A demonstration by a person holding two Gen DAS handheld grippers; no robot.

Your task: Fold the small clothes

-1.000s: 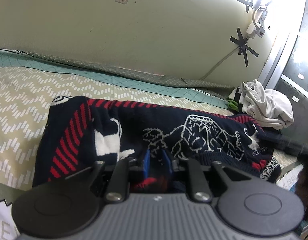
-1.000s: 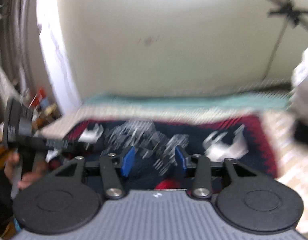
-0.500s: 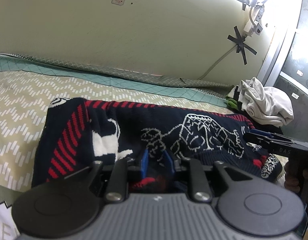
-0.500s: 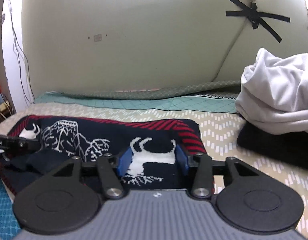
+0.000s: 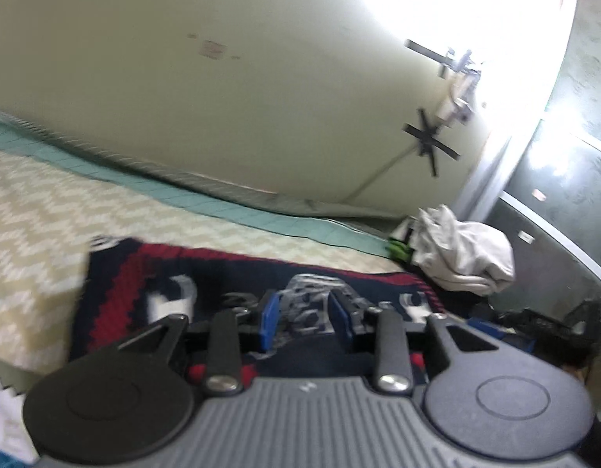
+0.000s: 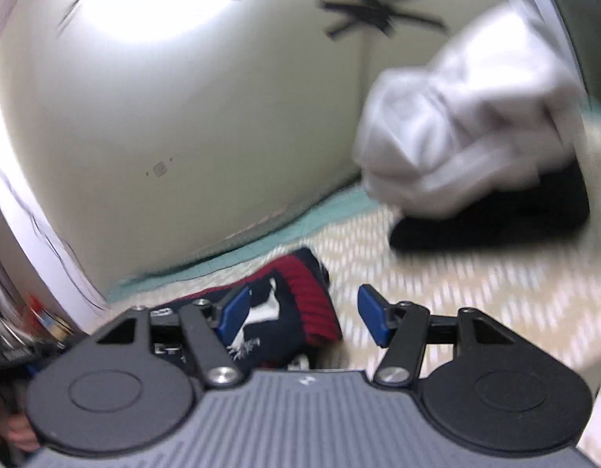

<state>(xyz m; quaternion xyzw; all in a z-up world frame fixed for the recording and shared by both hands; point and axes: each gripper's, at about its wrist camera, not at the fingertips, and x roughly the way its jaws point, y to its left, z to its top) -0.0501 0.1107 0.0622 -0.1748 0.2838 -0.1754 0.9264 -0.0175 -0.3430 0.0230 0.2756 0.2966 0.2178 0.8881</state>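
Note:
A navy knit garment with red stripes and white figures [image 5: 144, 296] lies folded on the patterned bedspread [image 5: 35, 202]. My left gripper [image 5: 302, 318] is open and empty just above its near edge. In the right wrist view the same garment [image 6: 296, 304] lies under my left finger, with its red-striped end toward the middle. My right gripper [image 6: 306, 314] is wide open and empty over that end and the bare spread beside it. Both views are blurred.
A crumpled white cloth [image 5: 460, 253] sits on a dark garment [image 6: 495, 214] at the bed's right end, close to my right gripper. A green item [image 5: 398, 249] lies beside it. A wall [image 5: 222, 78] runs along the bed's far side.
My left gripper has opened, let go of the garment's near edge and lifted. My right gripper has opened wider and swung right, toward the white cloth.

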